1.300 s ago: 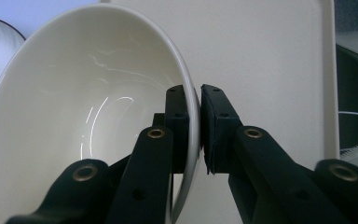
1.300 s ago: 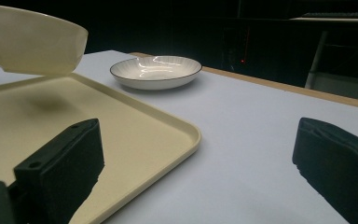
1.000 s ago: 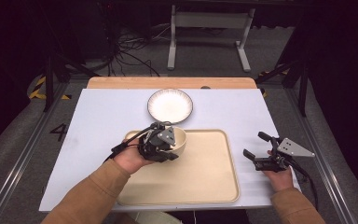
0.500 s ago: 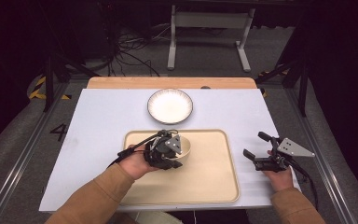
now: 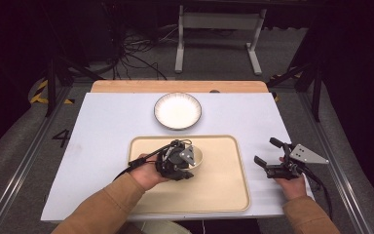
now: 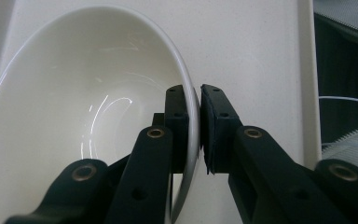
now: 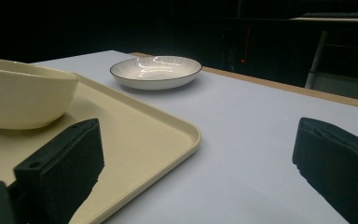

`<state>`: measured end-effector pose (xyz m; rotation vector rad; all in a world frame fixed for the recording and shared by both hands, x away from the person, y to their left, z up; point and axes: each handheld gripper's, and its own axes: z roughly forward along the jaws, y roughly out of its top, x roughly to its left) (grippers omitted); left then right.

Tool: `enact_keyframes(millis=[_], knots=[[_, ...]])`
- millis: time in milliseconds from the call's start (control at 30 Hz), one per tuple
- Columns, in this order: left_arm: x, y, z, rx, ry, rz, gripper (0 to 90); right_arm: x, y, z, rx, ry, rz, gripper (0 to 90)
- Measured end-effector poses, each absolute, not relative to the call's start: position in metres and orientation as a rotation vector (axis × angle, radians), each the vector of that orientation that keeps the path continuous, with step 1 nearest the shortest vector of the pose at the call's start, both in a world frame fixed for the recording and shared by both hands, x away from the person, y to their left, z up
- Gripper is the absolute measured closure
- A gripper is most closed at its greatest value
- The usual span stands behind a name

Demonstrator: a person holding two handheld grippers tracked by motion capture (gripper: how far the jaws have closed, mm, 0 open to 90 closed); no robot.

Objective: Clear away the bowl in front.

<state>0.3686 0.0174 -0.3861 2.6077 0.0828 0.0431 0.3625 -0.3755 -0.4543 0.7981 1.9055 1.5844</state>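
Observation:
A cream bowl (image 5: pixel 198 155) stands on the left half of a cream tray (image 5: pixel 219 187). My left gripper (image 5: pixel 190 163) is shut on the bowl's near rim. In the left gripper view one jaw sits inside the bowl (image 6: pixel 74 116) and the other outside, with the gripper (image 6: pixel 193 100) pinching the wall over the tray (image 6: pixel 251 56). My right gripper (image 5: pixel 265 151) is open on the white table just right of the tray, holding nothing. From the right gripper view (image 7: pixel 198 149) the bowl (image 7: pixel 23 98) rests on the tray (image 7: pixel 135 130).
A white plate with a dark rim (image 5: pixel 177 110) (image 7: pixel 156 70) lies on the white table beyond the tray. A wooden strip (image 5: pixel 126 86) runs along the table's far edge. Cables and a metal stand are on the floor behind.
My left gripper has carried the bowl a little to the right and nearer, from the tray's far left corner toward its middle. The right gripper has stayed put.

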Motion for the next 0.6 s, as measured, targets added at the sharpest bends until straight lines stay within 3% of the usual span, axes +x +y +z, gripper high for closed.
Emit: enact_keyframes(millis=[600], knots=[[0.368,0.0181,-0.395,2.621,0.109,-0.085,80.7,0.3626,-0.3754,-0.4543,0.799,1.906,1.584,2.0]])
